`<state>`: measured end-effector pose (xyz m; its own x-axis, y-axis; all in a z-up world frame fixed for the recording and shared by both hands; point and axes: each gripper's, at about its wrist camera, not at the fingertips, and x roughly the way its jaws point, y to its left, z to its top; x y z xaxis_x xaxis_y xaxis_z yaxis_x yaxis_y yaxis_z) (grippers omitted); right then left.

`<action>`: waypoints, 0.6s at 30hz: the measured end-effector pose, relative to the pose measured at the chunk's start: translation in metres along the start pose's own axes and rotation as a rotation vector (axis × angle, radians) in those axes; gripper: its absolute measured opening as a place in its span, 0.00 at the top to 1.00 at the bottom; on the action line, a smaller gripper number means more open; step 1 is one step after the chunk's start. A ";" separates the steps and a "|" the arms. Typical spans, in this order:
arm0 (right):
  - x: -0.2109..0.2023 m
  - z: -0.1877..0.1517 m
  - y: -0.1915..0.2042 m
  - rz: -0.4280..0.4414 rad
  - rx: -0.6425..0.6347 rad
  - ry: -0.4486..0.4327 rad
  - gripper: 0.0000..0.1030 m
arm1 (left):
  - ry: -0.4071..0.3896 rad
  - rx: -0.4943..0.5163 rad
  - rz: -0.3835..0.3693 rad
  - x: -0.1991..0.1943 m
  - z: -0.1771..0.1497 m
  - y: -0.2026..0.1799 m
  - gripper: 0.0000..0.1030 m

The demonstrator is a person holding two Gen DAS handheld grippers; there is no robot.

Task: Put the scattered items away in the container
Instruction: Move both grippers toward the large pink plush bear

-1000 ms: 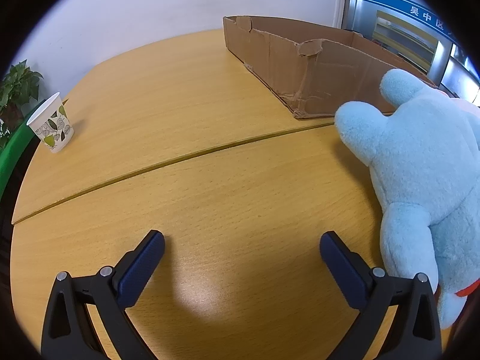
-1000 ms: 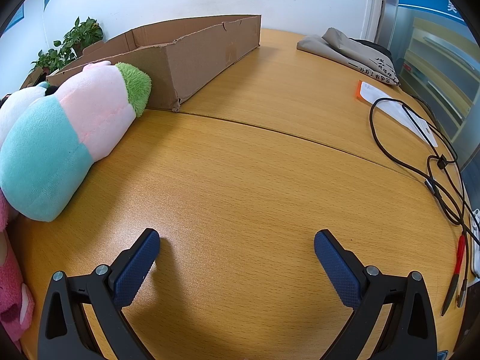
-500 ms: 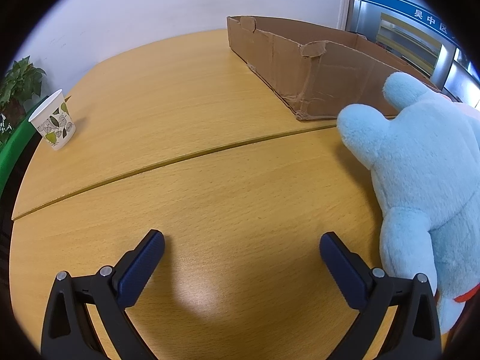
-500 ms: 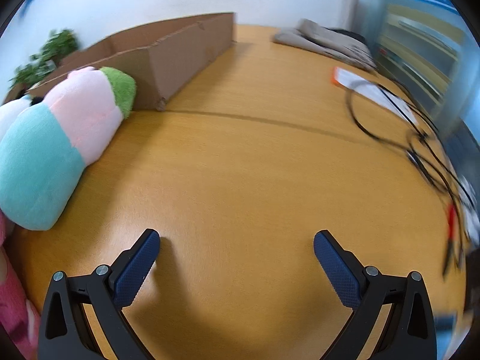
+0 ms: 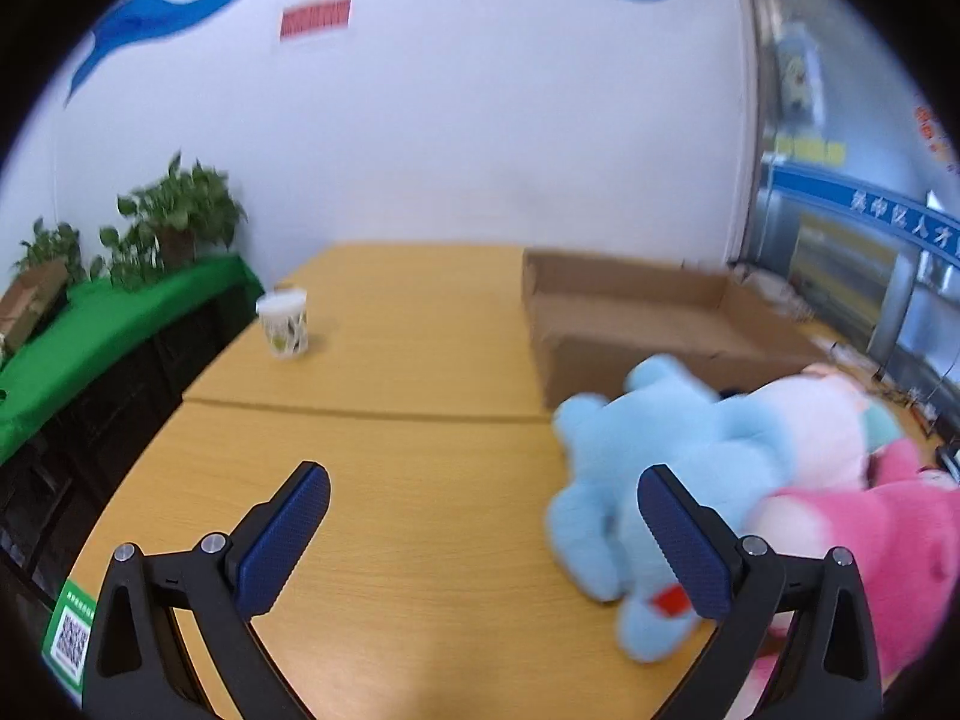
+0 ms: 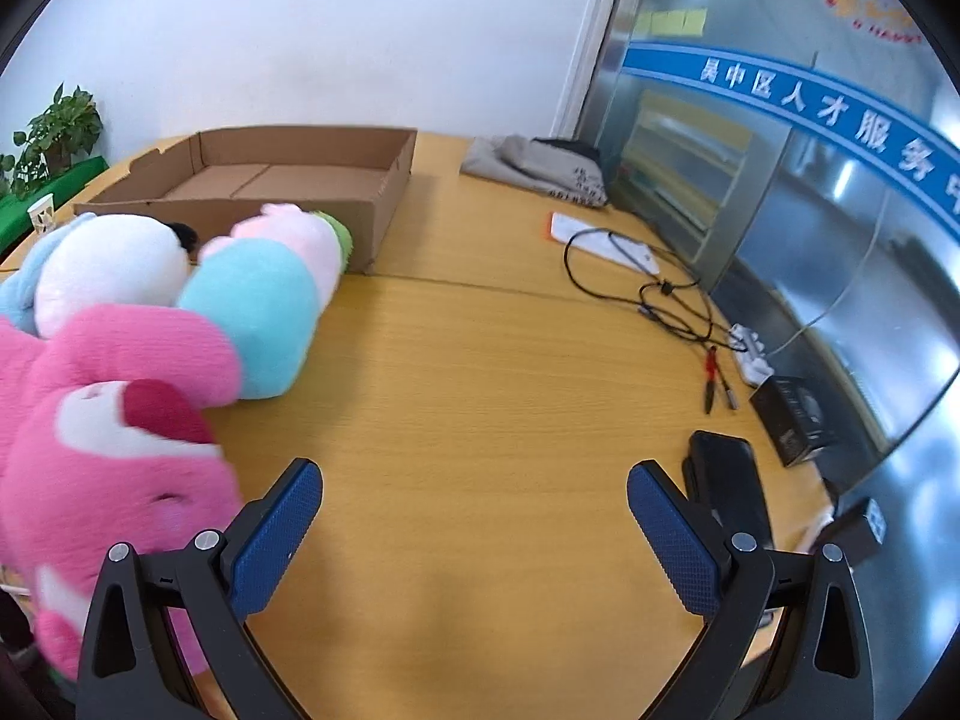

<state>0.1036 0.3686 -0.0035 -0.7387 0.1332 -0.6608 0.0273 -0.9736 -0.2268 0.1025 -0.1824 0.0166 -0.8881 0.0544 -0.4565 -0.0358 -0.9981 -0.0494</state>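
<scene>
Plush toys lie bunched on the wooden counter [image 6: 480, 372] just in front of the cardboard box [image 6: 384, 198], none yet inside it, so the step in hand looks like choosing and reaching for the first one. Both claws are spread wide and carry nothing: the left claw [image 5: 483, 531] hangs over bare wood with the light blue plush [image 5: 630, 462] just beside its right finger, and the right claw [image 6: 474, 531] is likewise above bare counter with the pink plush [image 6: 114, 408] at its left finger. A good grasp, I judge, means swinging the nearer claw sideways so a limb or the body sits squarely between the pads, closing deep into the stuffing, not on loose fur, then lifting clear of the box wall before release. Counted: one box, its floor bare where visible; three plush toys I can separate with confidence, namely the light blue one with a white belly, the pink one, and a long teal-pink-green plush [image 6: 270, 294] touching the box front. Elsewhere: one paper cup [image 5: 283, 324], one black cable [image 6: 648, 294], one phone [image 6: 726, 480].
</scene>
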 end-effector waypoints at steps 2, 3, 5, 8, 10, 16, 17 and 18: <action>-0.013 -0.003 0.005 -0.002 -0.011 -0.025 0.00 | -0.032 0.007 -0.048 -0.024 -0.003 -0.031 0.00; -0.021 -0.005 0.010 0.000 -0.025 -0.039 0.00 | -0.044 0.005 -0.071 -0.032 -0.004 -0.044 0.00; -0.028 -0.007 0.017 0.005 -0.051 -0.058 0.00 | -0.053 -0.013 -0.117 -0.045 -0.009 -0.070 0.00; -0.038 -0.009 0.027 0.043 -0.080 -0.107 0.00 | -0.052 -0.039 -0.166 -0.053 -0.014 -0.095 0.00; -0.042 -0.011 0.032 0.069 -0.088 -0.139 0.00 | -0.033 -0.024 -0.167 -0.050 -0.014 -0.110 0.00; -0.048 -0.027 0.044 0.174 -0.125 -0.160 0.00 | 0.060 0.025 -0.232 -0.049 -0.026 -0.137 0.00; -0.048 -0.030 0.045 0.192 -0.124 -0.153 0.00 | 0.074 0.026 -0.259 -0.049 -0.027 -0.141 0.00; -0.046 -0.033 0.046 0.211 -0.121 -0.142 0.00 | 0.085 0.030 -0.280 -0.047 -0.029 -0.145 0.00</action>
<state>0.1610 0.3236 -0.0072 -0.7950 -0.1054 -0.5974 0.2640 -0.9468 -0.1842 0.1624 -0.0394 0.0196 -0.8000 0.3288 -0.5019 -0.2888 -0.9442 -0.1582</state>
